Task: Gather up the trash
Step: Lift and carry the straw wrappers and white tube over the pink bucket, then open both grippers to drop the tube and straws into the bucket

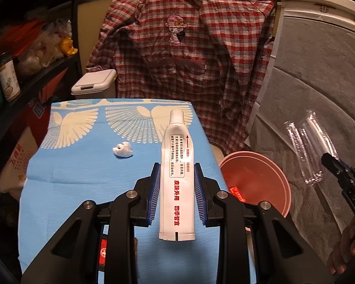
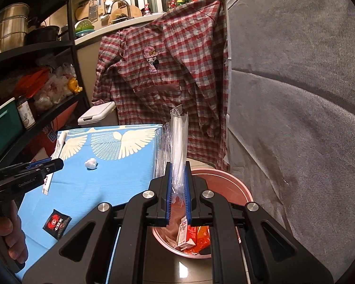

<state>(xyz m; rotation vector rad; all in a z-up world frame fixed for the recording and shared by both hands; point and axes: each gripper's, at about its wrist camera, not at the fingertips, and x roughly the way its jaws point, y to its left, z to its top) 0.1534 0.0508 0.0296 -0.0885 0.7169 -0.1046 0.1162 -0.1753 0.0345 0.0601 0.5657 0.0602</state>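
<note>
My left gripper (image 1: 176, 169) is shut on a white ointment tube (image 1: 176, 165) with red lettering, cap pointing away, above the right edge of the blue table (image 1: 82, 189). My right gripper (image 2: 177, 168) is shut on a crinkled clear plastic wrapper (image 2: 176, 142), held over the pink bin (image 2: 236, 184), which holds a small carton and orange wrappers. A crumpled white tissue (image 1: 122, 150) lies on the blue cloth. A black snack packet (image 2: 56, 222) with a red crab lies near the table's front. From the left wrist view the right gripper (image 1: 329, 159) and its wrapper (image 1: 310, 146) hang at the right.
The pink bin (image 1: 255, 182) stands on the floor right of the table. A plaid shirt (image 1: 189, 59) hangs behind. A white lidded bin (image 1: 94, 84) sits behind the table, dark shelves (image 1: 23, 59) with jars and bags at left, grey fabric (image 2: 295, 118) at right.
</note>
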